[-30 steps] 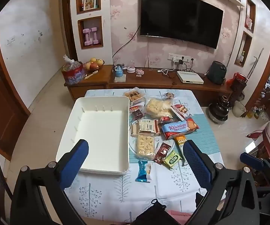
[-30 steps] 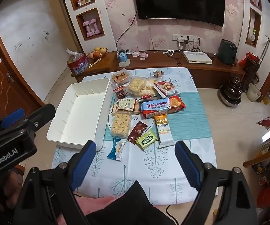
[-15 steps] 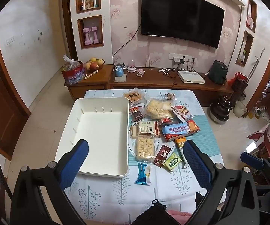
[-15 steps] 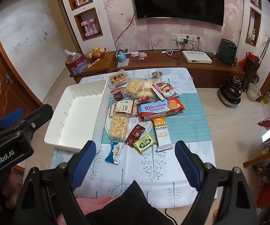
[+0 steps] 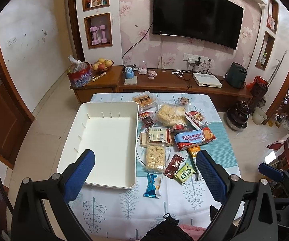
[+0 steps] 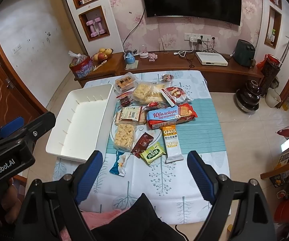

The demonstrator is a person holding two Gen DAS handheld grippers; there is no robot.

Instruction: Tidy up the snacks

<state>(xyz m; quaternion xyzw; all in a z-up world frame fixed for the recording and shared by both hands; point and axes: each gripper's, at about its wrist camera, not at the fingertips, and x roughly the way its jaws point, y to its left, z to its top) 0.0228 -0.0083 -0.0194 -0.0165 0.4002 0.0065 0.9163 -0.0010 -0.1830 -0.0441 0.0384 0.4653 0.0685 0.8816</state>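
Note:
An empty white bin (image 5: 104,140) (image 6: 80,124) sits on the table's left side. Several snack packs lie to its right: a blue and red biscuit pack (image 5: 192,139) (image 6: 170,116), a white oat bar (image 6: 171,142), a green packet (image 5: 184,173) (image 6: 152,153), a dark red packet (image 6: 142,144), a blue packet (image 5: 153,184) (image 6: 120,163) and a clear pack of puffs (image 5: 155,156) (image 6: 124,136). My left gripper (image 5: 142,177) is open and empty, high above the table's near edge. My right gripper (image 6: 144,173) is open and empty, likewise high above the near edge.
The table (image 5: 124,204) has a tree-print cloth and a teal runner. A wooden TV bench (image 5: 174,84) with fruit, a router and a dark appliance stands behind it. A dark urn (image 6: 248,98) stands on the floor at the right. Tiled floor surrounds the table.
Both grippers have drawn back and up a little, so the table looks slightly smaller and farther. Both stay open. Nothing on the table has moved.

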